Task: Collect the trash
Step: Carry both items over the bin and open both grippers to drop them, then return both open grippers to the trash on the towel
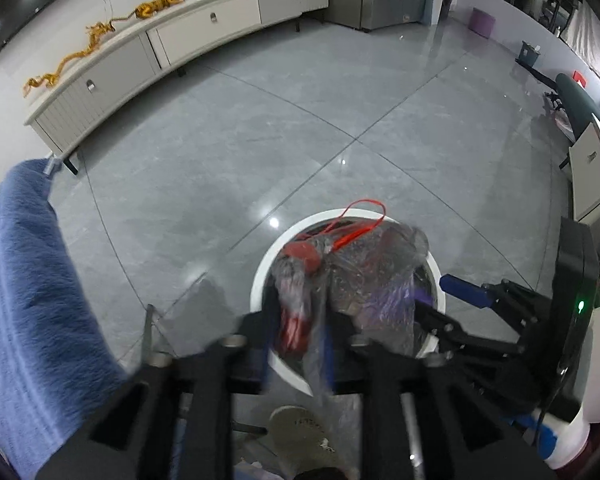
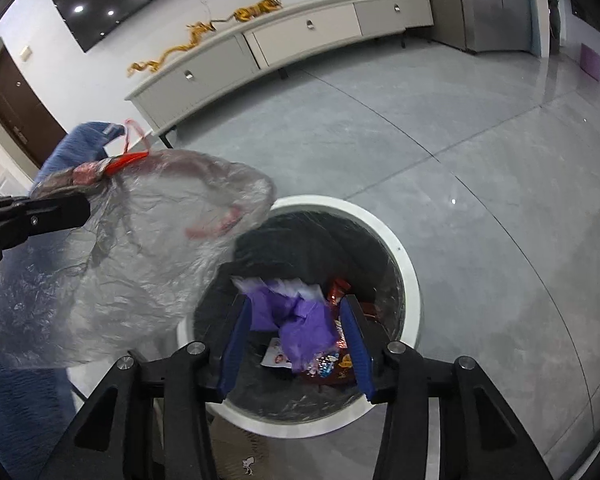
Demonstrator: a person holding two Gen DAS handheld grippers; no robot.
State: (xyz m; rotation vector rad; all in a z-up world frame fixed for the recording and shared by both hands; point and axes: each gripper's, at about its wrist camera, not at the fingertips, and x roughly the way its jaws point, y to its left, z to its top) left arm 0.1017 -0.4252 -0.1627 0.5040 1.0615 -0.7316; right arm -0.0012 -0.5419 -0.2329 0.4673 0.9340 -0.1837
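- Clear, crinkled plastic makes up the trash bag point(image 2: 140, 248), which has a red drawstring point(image 2: 128, 158) gathered at its neck. It hangs in the air beside the left claw point(image 1: 298, 332).
- In the left wrist view the bag's neck runs between the claw's two blue pads point(image 1: 266, 356), which stand a little apart. The film is smeared by blur, so I cannot tell whether the pads still pinch it or have let it go.
- From that view the bag hangs right over the mouth of a round bin with a white rim point(image 2: 412, 280). From the right wrist view it sits to the left of the bin and overlaps the near-left part of the rim.
- The bin stands on a glossy grey tiled floor point(image 2: 420, 140) and has a dark liner inside.
- Down in the bin lie a crumpled purple wad point(image 2: 304, 328) and some red snack wrappers point(image 2: 340, 360).
- The right claw point(image 2: 296, 304) points down into the bin. It is released, its blue pads spread wide with nothing between them.
- Blue fuzzy fabric point(image 1: 32, 300) fills the left edge of the left wrist view.
- A long, low cream cabinet point(image 1: 204, 24) runs along the far wall, with a golden ornament point(image 1: 96, 40) lying on top.
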